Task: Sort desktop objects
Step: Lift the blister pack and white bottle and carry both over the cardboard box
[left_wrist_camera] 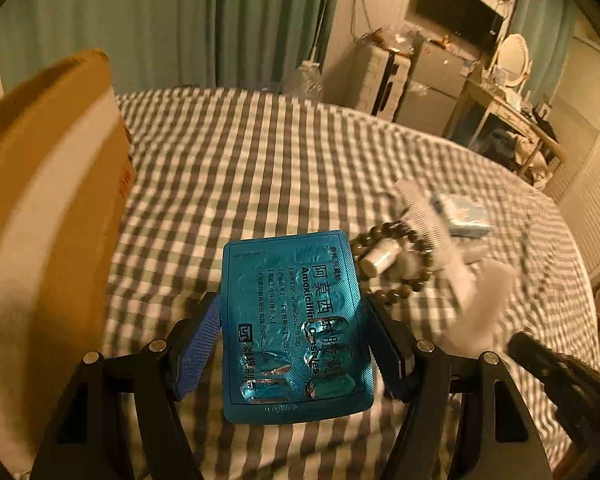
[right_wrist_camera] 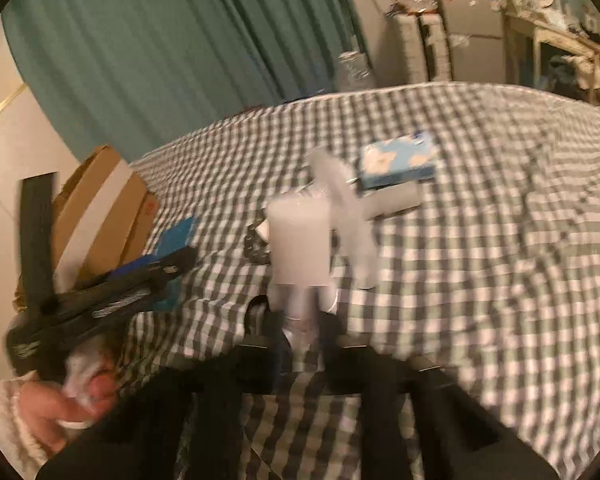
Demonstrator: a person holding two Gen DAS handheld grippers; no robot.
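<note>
left gripper with jaws set wide, clamped on the side edges of one blue amoxicillin blister card, carried above the checked bedsheet and just beside the single cardboard box at the left of the view. right gripper, blurred, with jaws drawn close on the base of one white cylindrical bottle, which stands upright between them and looks clear of the sheet.

step in hand, as judged: each gripper carries its own item toward a sorting place, probably the box. to do it well, keep the card level so it does not slip from an edge-only grip, bring it over the box's open top before letting go, and keep the bottle upright and away from the other gripper, which is near it.

count of remaining items on the sheet: one bead bracelet, one small white bottle lying inside the bracelet's loop, one white comb, one light blue packet. a further pale tube-shaped item lies near the packet; blur prevents naming it. filled capsule pockets visible on the card: about four.
</note>
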